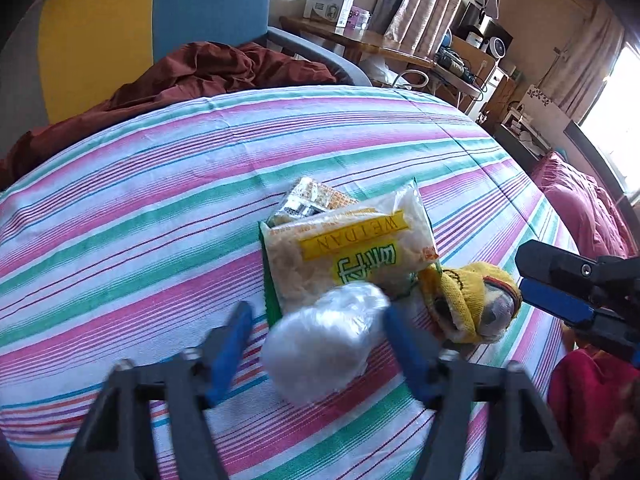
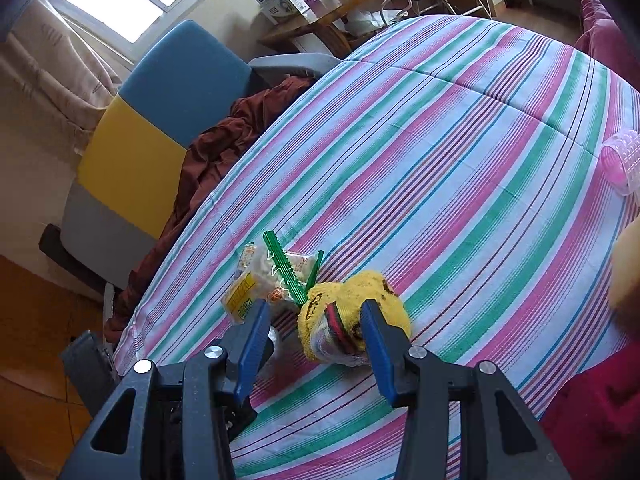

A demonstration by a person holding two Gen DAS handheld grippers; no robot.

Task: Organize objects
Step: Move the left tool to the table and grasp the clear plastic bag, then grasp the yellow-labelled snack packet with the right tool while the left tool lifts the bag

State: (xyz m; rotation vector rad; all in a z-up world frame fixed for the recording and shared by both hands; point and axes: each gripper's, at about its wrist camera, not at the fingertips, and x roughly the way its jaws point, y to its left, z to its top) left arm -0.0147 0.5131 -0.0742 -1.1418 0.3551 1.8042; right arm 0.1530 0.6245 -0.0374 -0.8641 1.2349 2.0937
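**Snack pile gathering on the striped bed**

The left gripper [image 1: 318, 326] is standing wide apart, its fingers flanking a blurred white plastic-wrapped bundle [image 1: 320, 340] at about 6 o'clock in the left wrist view; whether it is touching the bundle, I cannot tell. Just beyond, at 12 o'clock from the bundle, the yellow-labelled snack packet [image 1: 344, 256] is lying over a smaller packet [image 1: 316, 198], its long axis running from 8 toward 2 o'clock and its print facing away. At 3 o'clock the rolled yellow sock [image 1: 468, 300] is touching the packet's corner. The right gripper [image 2: 316, 320] is also gaping wide, straddling the sock. A pink ribbed cup [image 2: 622, 160] is sitting well apart at 2 o'clock on the striped bedspread [image 2: 460, 140]. Most things seem grouped; the cup looks left to fetch
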